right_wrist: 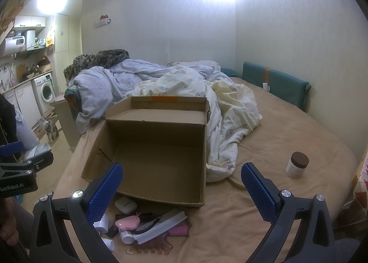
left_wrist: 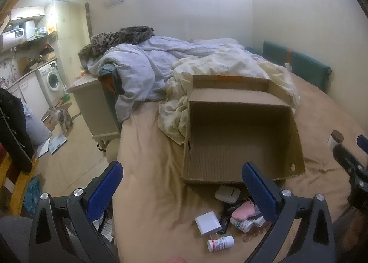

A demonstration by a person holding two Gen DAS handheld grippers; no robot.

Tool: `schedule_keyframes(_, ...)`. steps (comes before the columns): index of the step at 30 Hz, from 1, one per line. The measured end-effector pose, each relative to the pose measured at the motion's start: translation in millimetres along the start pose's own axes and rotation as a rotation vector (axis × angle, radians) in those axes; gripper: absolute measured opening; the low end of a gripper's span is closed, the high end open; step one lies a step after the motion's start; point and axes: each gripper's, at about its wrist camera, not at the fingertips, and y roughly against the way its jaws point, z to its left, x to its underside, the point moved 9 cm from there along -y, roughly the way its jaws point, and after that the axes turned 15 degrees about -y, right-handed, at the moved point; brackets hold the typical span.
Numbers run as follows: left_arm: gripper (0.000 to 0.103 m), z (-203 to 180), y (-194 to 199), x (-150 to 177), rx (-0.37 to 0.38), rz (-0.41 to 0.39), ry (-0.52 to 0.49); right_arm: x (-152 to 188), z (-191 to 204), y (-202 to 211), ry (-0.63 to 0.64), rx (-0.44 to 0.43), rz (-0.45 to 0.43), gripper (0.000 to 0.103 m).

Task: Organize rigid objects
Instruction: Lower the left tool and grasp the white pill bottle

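An open, empty cardboard box (left_wrist: 243,145) (right_wrist: 158,154) sits on the tan bed. In front of it lies a pile of small items: a white earbud case (left_wrist: 227,193) (right_wrist: 125,204), a white charger plug (left_wrist: 208,222), a pill bottle (left_wrist: 220,243), a pink heart-shaped item (left_wrist: 243,210) (right_wrist: 127,222) and a white brush (right_wrist: 161,228). My left gripper (left_wrist: 181,180) is open above the pile's left side. My right gripper (right_wrist: 181,182) is open over the box's near right corner. A brown-lidded jar (right_wrist: 297,164) (left_wrist: 335,139) stands apart on the right.
Crumpled duvets (left_wrist: 184,67) (right_wrist: 184,83) lie behind the box. A teal headboard cushion (right_wrist: 276,83) lines the right wall. A cat (left_wrist: 61,115) stands on the floor left of the bed, near a washing machine (left_wrist: 51,80). The bed's left edge drops to the floor.
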Motion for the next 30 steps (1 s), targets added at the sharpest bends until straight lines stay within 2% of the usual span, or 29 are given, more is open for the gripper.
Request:
schedule_keyframes(3,0.103,-3,-7,6,0.016,0.032,-0.006,1,-1,-1,-0.007,0.0,0.009,0.103)
schedule_keyframes(5,0.103,-4,-16,13,0.018,0.08,-0.006,4,-3,-4,-0.017,0.002,0.025,0.103)
schedule_keyframes(13,0.103,-11,-46,42,0.075,0.258,0.01,24,-15,-24,-0.045,0.043,0.155,0.103)
schedule_keyframes(18,0.103,-34,-65,69,0.165,0.4,-0.018,42,-24,-38,-0.057,0.075,0.262,0.103)
schedule_keyframes(22,0.103,-62,-86,107,0.26,0.586,-0.025,58,-29,-49,-0.075,0.085,0.362,0.103)
schedule_keyframes(24,0.1,-78,-94,130,0.325,0.685,0.005,64,-30,-53,-0.088,0.075,0.401,0.103)
schedule_keyframes(26,0.085,-90,-97,143,0.348,0.727,0.0,70,-29,-55,-0.128,0.042,0.449,0.103)
schedule_keyframes(30,0.085,-109,-105,160,0.352,0.767,-0.029,73,-31,-56,-0.156,0.034,0.477,0.103)
